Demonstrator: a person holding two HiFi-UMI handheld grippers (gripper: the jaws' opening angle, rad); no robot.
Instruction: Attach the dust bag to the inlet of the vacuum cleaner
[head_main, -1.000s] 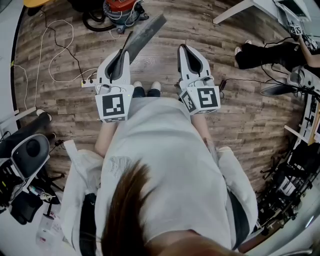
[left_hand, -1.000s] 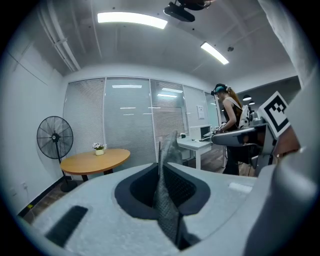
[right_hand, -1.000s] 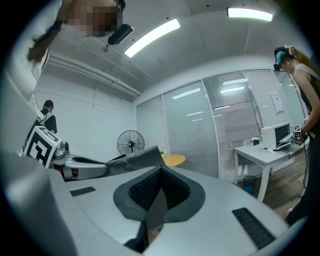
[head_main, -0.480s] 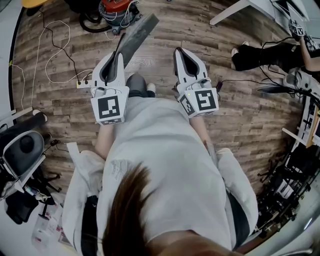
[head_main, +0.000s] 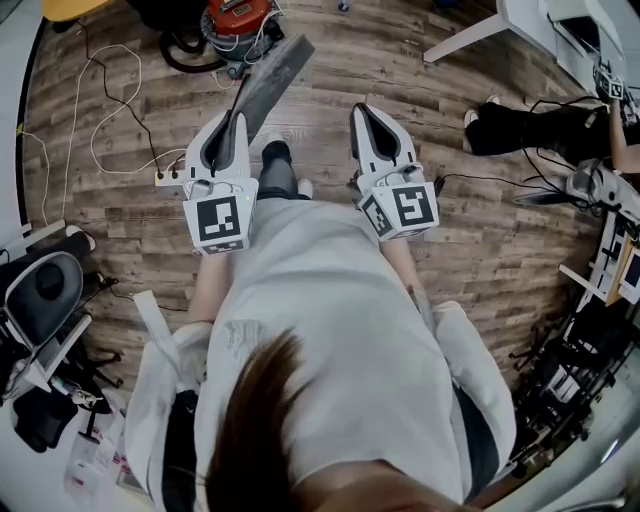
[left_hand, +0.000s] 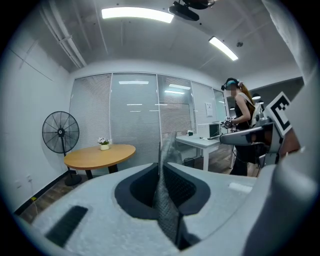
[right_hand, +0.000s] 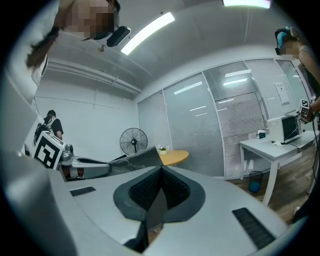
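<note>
Grips the dust bag (head_main: 276, 72) in the left gripper (head_main: 237, 116), jaws pinched shut on the bag's near edge. From the head view, reads as a flat grey sheet running from the jaw tips away and to the right, far end free. Ends just right of the red vacuum cleaner (head_main: 238, 16), which sits at the far edge of the wood floor (head_main: 330, 60).

In the left gripper view, shows the dust bag (left_hand: 167, 200) as grey mesh cloth standing on edge in the slot between the two pads. Rises past the jaw tips there and leans a little to the right.

Holds the right gripper (head_main: 363, 108) beside the left one, to the right of the bag and apart from it. Jaws closed on each other, nothing between them: in the right gripper view, pads meeting in a thin line. Catches the bag again at the left of that view, sticking out beyond the other gripper.

Stands with one dark shoe (head_main: 276, 153) forward, between the two grippers. On the floor to the left, a power strip (head_main: 167, 177) with a white cable (head_main: 105, 120) looping away from it.

Further off in the left gripper view: a standing fan (left_hand: 60, 133) at left, a round wooden table (left_hand: 100, 153) beside it, a white desk (left_hand: 202, 142) to the right, and another person (left_hand: 241, 107) standing past the desk.
</note>
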